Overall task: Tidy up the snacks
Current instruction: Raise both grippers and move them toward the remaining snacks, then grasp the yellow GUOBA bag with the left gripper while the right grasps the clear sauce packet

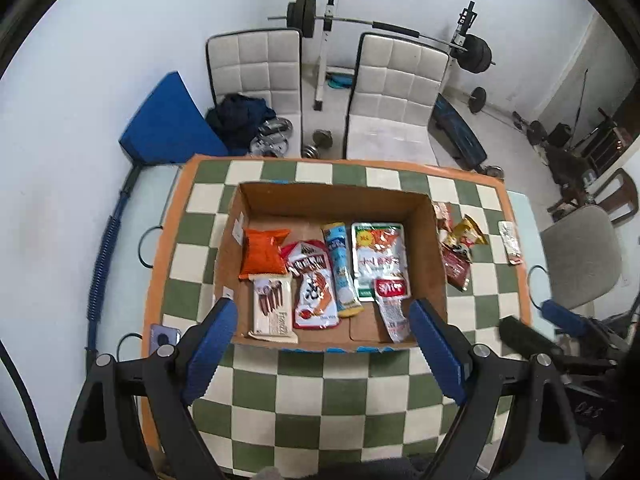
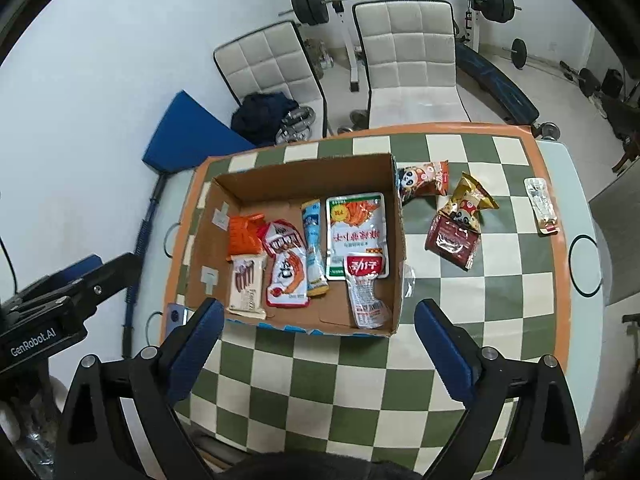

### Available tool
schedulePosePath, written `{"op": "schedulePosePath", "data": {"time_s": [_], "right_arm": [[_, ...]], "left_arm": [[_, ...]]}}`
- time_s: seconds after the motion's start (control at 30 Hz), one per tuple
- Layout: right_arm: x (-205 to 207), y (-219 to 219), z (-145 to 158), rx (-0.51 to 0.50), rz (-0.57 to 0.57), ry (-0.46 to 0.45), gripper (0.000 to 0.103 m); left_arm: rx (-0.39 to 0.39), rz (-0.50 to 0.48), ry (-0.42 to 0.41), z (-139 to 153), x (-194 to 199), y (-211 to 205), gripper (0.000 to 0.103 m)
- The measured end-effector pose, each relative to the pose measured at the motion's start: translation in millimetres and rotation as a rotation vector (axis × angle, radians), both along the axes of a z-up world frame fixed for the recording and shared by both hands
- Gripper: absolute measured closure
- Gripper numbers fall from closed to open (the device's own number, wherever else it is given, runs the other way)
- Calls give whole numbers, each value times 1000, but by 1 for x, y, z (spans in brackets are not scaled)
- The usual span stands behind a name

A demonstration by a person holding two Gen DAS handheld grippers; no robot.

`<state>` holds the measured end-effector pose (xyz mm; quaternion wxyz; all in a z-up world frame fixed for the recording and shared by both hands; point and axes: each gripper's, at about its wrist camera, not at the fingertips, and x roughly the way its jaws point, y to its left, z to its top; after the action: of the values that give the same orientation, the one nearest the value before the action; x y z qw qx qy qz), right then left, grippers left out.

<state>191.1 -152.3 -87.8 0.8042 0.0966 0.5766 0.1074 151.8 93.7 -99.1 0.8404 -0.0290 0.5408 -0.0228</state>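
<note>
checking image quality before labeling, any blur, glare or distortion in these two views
Left wrist view: strong fisheye bend, black corners; the right gripper at the edge is motion-blurred, the box sharp. Right wrist view: same bending, even soft light, slight glare on the clear packet, faint shadows.

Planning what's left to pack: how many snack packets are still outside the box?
4, all right of the cardboard box: panda pack, gold bag, dark red pouch, clear sachet. More could hide behind the box's right wall.
</note>
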Motion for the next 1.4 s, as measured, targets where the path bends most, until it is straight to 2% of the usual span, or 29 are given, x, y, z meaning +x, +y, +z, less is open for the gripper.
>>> {"op": "schedulePosePath", "data": {"time_s": [0.1,0.2,0.33,0.5,0.63,0.87,0.97,1.13,1.4], "right_arm": [[-3,-23,4,-31,-36,-62,5],[0,-54,6,-67,-71,-83,5],[11,-103,3,-83,-141,-71,5],[32,-175,-10,-88,-208,-29,5],[53,-232,-32,-66,-252,18,5],[104,-311,-102,-90,-253,134,5],[127,-334,-136,-102,-241,173,5],[166,-355,-198,-128,-202,245,5],[212,-345,-275,-201,-104,341,6]], "left_arm": [[60,3,-22,-2,5,-16,15],[45,-6,-17,-8,18,-37,15],[-21,-60,37,-22,50,-77,15],[-25,-213,135,-53,101,-159,15],[11,-276,224,-94,141,-217,15],[131,-341,381,-183,184,-287,15],[143,-343,438,-214,190,-305,15],[182,-351,489,-250,197,-332,15],[256,-360,514,-282,210,-356,15]]}}
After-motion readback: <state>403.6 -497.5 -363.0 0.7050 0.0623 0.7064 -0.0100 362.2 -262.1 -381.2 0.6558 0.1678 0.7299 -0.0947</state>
